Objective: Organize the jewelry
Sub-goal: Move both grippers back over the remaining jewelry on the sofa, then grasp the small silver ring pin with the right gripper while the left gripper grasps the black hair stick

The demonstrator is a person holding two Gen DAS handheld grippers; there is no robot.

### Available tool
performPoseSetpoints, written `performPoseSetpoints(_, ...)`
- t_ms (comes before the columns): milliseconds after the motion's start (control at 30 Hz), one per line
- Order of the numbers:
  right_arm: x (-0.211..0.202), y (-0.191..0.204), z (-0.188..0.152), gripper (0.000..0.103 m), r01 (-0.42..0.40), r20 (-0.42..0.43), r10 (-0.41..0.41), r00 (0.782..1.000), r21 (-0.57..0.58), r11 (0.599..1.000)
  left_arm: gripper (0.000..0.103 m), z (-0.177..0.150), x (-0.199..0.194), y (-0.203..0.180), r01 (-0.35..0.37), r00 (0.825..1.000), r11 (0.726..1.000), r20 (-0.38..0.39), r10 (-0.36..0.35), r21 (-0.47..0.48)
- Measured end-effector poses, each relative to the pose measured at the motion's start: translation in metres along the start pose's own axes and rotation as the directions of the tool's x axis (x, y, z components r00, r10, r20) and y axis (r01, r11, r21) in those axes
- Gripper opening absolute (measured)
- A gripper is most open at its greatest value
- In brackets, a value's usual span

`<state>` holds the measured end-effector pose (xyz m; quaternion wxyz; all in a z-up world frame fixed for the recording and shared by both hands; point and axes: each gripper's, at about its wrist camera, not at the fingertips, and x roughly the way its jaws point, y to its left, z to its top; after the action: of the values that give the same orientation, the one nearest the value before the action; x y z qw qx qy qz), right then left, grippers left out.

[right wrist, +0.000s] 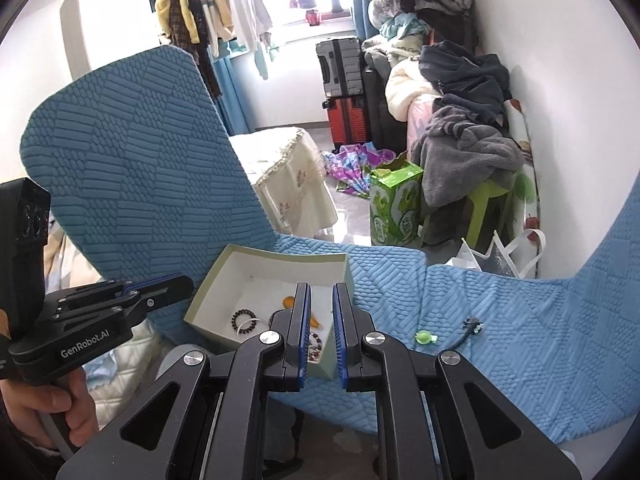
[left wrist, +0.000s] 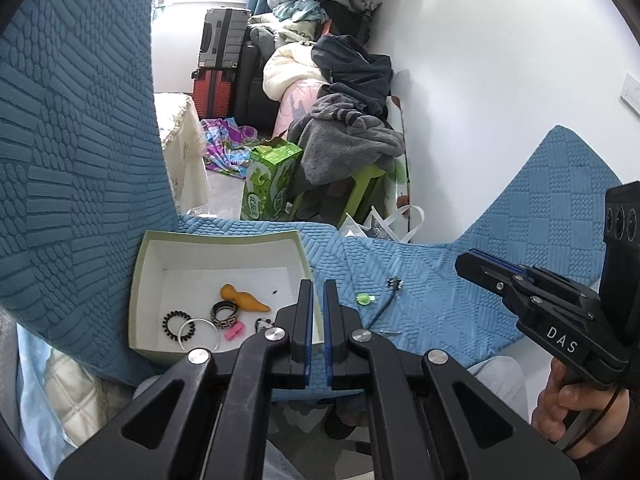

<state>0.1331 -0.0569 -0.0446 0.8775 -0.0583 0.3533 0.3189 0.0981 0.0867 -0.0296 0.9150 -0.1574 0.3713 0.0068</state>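
Note:
A pale green box with a white inside sits on the blue textured cover. It holds an orange gourd-shaped piece, a black patterned ring, a black beaded bracelet, a white bangle and a pink piece. On the cover, right of the box, lie a small green clip and a dark cord with a charm. My left gripper hangs shut and empty over the box's right wall. My right gripper is shut and empty, above the box, left of the green clip.
The cover's raised back stands at the left and another raised part at the right. Beyond the front edge are a green carton, a green stool piled with clothes, a white bag and suitcases.

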Motion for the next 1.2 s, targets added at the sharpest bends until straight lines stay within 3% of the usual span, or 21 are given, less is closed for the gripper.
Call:
performPoseSetpoints(533, -0.024, -0.078, -0.047, 0.010, 0.055, -0.009, -0.054, 0.998, 0.057, 0.997, 0.005, -0.024, 0.034, -0.059, 0.032, 0.999, 0.999, -0.029, -0.032, 0.010)
performPoseSetpoints(600, -0.022, -0.085, -0.053, 0.010, 0.059, -0.019, -0.058, 0.998, 0.053, 0.997, 0.009, -0.027, 0.043, -0.063, 0.028, 0.999, 1.000, -0.044, -0.028, 0.000)
performPoseSetpoints(667, -0.018, -0.093, -0.058, 0.010, 0.058, -0.031, -0.057, 0.998, 0.053, 0.997, 0.029, -0.030, 0.052, -0.067, 0.025, 0.998, 1.000, -0.056, -0.025, -0.006)
performPoseSetpoints(767, -0.010, -0.105, -0.067, 0.011, 0.058, -0.050, -0.055, 0.997, 0.056, 0.997, 0.047, -0.033, 0.060, -0.072, 0.013, 0.999, 1.000, -0.044, -0.013, -0.010)
performPoseSetpoints(967, 0.011, -0.129, -0.086, 0.013, 0.063, -0.104, -0.055, 0.993, 0.075, 0.995, 0.046, -0.038, 0.094, -0.087, 0.064, 0.994, 0.998, -0.096, -0.061, 0.025)
performPoseSetpoints(1033, 0.020, -0.139, -0.093, 0.023, 0.063, -0.124, -0.052, 0.991, 0.087, 0.994, 0.046, -0.041, 0.107, -0.092, 0.067, 0.993, 0.997, -0.103, -0.062, 0.038)
performPoseSetpoints(1200, 0.050, -0.154, -0.113, 0.023, 0.038, -0.186, -0.022, 0.982, 0.081, 0.996, 0.046, -0.045, 0.142, -0.095, 0.071, 0.985, 0.997, -0.159, -0.064, 0.038)
